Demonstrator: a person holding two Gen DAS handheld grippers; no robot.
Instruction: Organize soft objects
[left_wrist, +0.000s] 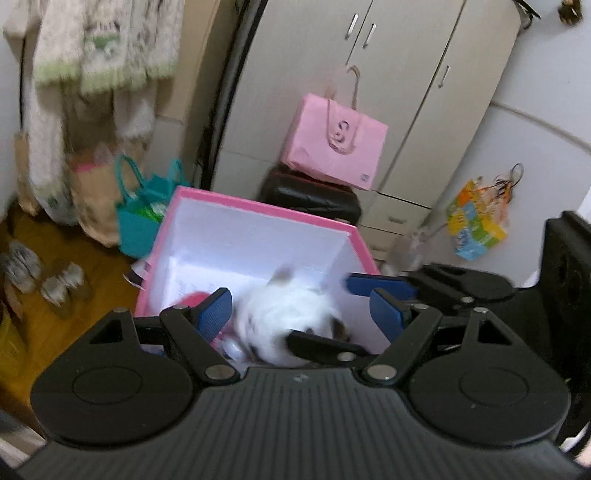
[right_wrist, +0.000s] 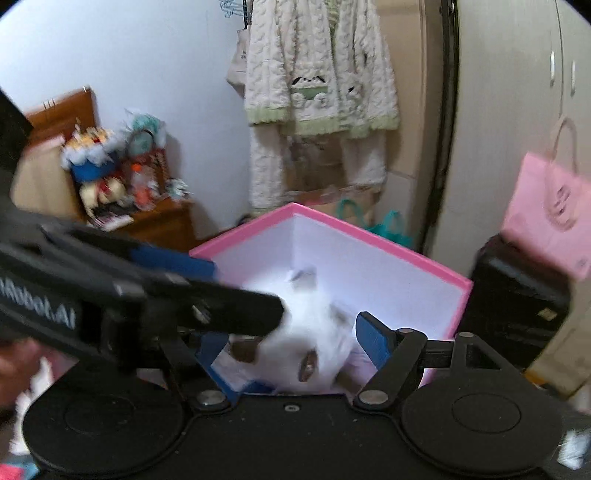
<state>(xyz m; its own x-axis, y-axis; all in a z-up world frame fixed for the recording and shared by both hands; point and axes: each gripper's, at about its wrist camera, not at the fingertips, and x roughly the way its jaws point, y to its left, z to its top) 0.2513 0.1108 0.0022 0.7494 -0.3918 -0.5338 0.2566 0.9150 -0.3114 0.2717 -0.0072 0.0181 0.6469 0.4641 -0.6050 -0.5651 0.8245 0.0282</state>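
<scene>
White plush toy (left_wrist: 284, 314) is sitting between your left gripper (left_wrist: 306, 314) and right gripper (right_wrist: 291, 343) jaws, both gaping wide, unpressed, over the pink box (left_wrist: 258, 210).

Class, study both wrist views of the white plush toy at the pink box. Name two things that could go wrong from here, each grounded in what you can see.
1. Both grippers, left gripper and right gripper, crowd the white plush toy over the pink box; their fingers cross closely and could collide or snag.
2. The toy looks blurred and neither grip is clearly shown, so it might tumble awkwardly, possibly catching the box rim instead of settling inside.
</scene>
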